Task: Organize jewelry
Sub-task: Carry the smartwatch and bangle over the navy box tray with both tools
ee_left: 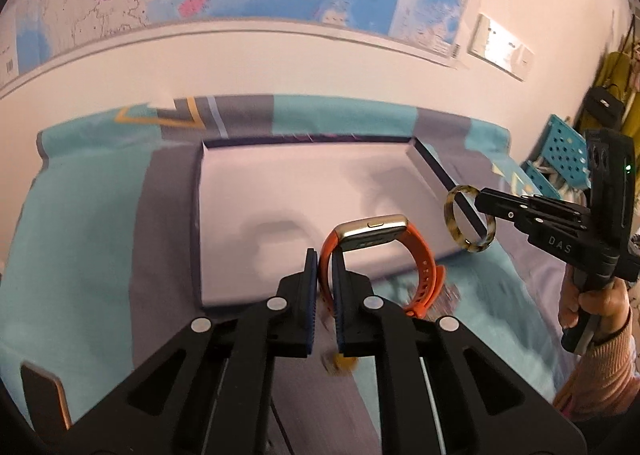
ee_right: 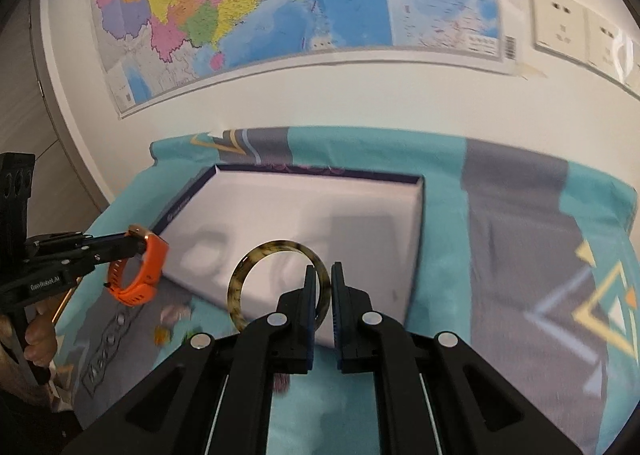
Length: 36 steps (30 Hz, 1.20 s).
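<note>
Both jaws clamped: watch (ee_left: 376, 255), bangle (ee_right: 276, 287).

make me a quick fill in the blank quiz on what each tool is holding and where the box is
1. The left tool is shut on the strap of an ____ watch.
2. The right tool grips a mottled brown and cream ____.
3. Both pieces are held above the cloth, beside an open, white-lined ____.
4. On the wall behind the cloth hangs a colourful ____.

Missing words: orange; bangle; box; map
</note>
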{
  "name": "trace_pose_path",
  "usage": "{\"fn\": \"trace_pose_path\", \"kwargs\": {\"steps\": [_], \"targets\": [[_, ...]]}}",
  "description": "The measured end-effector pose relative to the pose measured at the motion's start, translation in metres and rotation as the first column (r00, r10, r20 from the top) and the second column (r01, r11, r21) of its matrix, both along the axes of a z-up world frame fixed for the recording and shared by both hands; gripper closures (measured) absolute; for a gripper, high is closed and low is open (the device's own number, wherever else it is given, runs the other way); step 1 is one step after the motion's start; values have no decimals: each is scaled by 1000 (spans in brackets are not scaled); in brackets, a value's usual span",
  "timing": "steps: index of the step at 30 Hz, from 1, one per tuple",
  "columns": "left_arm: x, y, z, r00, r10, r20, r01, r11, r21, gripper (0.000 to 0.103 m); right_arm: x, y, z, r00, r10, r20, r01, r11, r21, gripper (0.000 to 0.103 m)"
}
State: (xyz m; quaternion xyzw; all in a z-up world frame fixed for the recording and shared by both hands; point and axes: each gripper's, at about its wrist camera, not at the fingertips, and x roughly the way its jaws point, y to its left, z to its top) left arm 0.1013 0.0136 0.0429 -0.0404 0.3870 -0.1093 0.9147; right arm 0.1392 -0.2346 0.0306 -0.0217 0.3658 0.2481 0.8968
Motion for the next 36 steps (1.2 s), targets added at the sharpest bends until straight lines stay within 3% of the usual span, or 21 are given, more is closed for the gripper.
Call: {"fn": "trace_pose_path", "kwargs": {"steps": [7, 18, 36], "targets": [[47, 3, -4, 1000, 28, -10, -28, 999, 38, 95, 46, 26, -3, 1000, -12, -14, 11, 1000, -17, 97], [120, 8, -34, 992, 46, -119, -39, 998, 59, 95, 111, 46, -32, 991, -64, -116, 58, 997, -54, 97], [172, 0, -54, 976, 62, -209, -35, 991, 132, 95, 143, 68, -49, 978, -98, -183, 75, 988, -132, 97]]}}
